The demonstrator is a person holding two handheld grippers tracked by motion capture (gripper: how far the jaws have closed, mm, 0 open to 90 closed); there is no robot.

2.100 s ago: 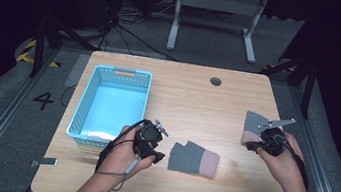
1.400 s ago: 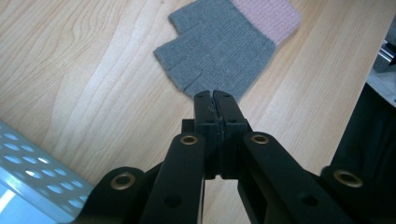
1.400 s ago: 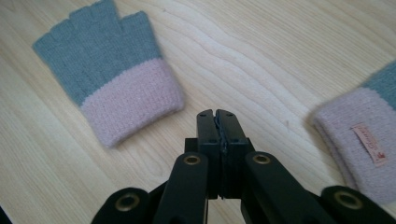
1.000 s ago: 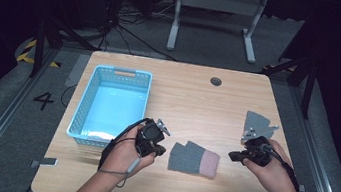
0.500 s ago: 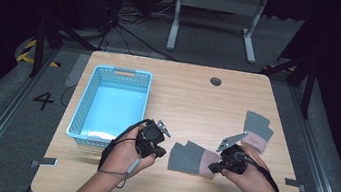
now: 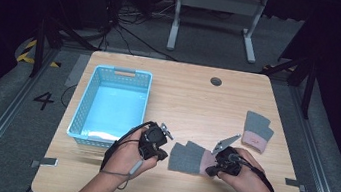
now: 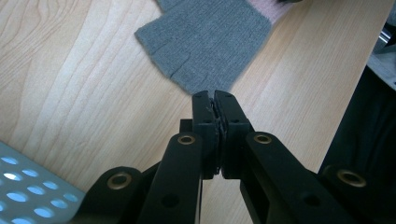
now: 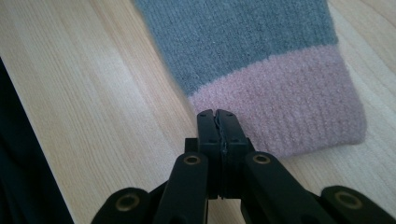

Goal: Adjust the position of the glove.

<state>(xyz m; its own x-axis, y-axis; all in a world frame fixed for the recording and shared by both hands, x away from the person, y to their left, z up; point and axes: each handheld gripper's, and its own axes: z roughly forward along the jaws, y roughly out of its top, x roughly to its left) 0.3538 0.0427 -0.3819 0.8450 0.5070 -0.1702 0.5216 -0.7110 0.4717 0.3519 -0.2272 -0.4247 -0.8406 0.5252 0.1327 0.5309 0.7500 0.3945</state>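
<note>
Left gripper (image 6: 163, 151) clenched at 9 o'clock of grey knit pink-cuffed glove (image 6: 189, 157); right gripper (image 6: 209, 169) clenched at 3 o'clock cuff.

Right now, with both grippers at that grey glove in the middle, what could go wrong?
Both grippers are shut. The right gripper sits at the pink cuff of the near glove; pushing forward closed would likely just slide or bunch it. The left gripper at the finger end may snag loose knit. The second glove lies near the table's right edge; a wide sweep could knock it off.
</note>
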